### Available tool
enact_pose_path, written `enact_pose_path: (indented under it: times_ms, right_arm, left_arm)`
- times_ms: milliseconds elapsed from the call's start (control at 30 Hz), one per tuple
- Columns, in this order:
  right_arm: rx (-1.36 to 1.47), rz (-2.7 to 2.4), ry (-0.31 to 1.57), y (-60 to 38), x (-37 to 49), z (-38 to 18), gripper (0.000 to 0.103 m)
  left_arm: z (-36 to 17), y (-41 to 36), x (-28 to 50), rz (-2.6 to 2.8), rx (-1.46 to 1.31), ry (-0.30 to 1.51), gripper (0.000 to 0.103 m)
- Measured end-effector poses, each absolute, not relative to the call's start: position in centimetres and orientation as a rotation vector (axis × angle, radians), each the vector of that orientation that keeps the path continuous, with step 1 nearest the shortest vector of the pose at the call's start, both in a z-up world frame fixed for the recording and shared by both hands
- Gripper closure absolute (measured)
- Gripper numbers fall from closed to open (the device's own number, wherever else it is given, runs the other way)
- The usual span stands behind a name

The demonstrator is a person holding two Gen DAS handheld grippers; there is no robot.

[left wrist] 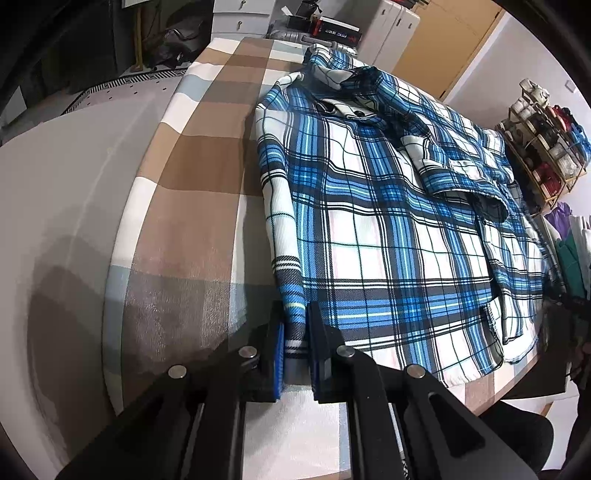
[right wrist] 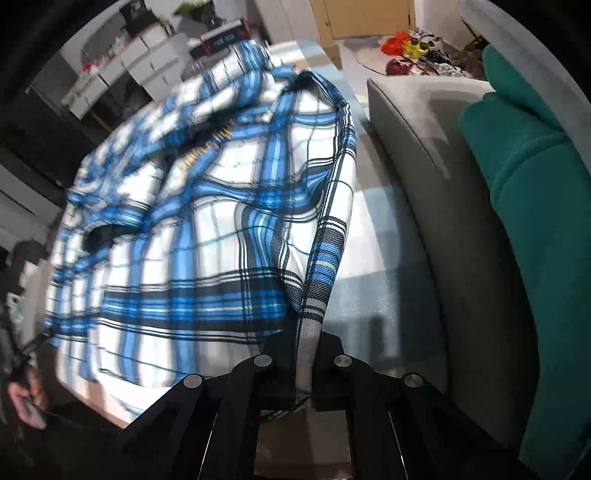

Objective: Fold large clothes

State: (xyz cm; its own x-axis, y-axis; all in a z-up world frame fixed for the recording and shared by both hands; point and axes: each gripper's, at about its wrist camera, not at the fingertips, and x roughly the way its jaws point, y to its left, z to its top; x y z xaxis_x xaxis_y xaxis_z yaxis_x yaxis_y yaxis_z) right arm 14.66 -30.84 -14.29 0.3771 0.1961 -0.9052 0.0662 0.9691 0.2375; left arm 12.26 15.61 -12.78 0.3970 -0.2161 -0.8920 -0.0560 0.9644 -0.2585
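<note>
A blue, white and black plaid shirt (left wrist: 388, 229) lies spread on a table covered by a brown, white and grey checked cloth (left wrist: 192, 192), collar at the far end. My left gripper (left wrist: 295, 332) is shut on the shirt's near left hem corner, low at the table. In the right wrist view my right gripper (right wrist: 304, 354) is shut on the other hem edge of the plaid shirt (right wrist: 207, 229) and holds it lifted, so the fabric hangs and billows above the table. That view is blurred.
A grey sofa (right wrist: 424, 206) with a teal cushion (right wrist: 535, 229) stands right of the table. A shoe rack (left wrist: 546, 140) and folded clothes (left wrist: 572, 243) are at the right. White drawers and boxes (left wrist: 332, 29) stand beyond the table's far end.
</note>
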Motion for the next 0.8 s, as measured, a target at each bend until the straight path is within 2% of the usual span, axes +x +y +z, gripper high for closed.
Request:
enact_pose_path:
  times_ms: [333, 500, 600, 800]
  right_arm:
    - [0.315, 0.179, 1.073, -30.9, 10.9, -12.3, 0.100]
    - [0.344, 0.228, 1.029, -31.0, 8.1, -11.1, 0.100]
    - [0.346, 0.230, 1.021, -31.5, 7.4, -11.0, 0.099]
    - [0.388, 0.227, 1.043, -31.6, 8.3, -11.9, 0.099]
  left_arm:
    - [-12.2, 16.1, 10.3, -0.133, -0.327, 1.236, 0.103]
    - [-9.5, 16.3, 8.1, -0.240, -0.376, 1.205, 0.103]
    - [-8.5, 15.9, 7.4, -0.222, -0.313, 1.176, 0.103]
    - [-10.8, 16.1, 10.3, -0.215, -0.392, 1.262, 0.103]
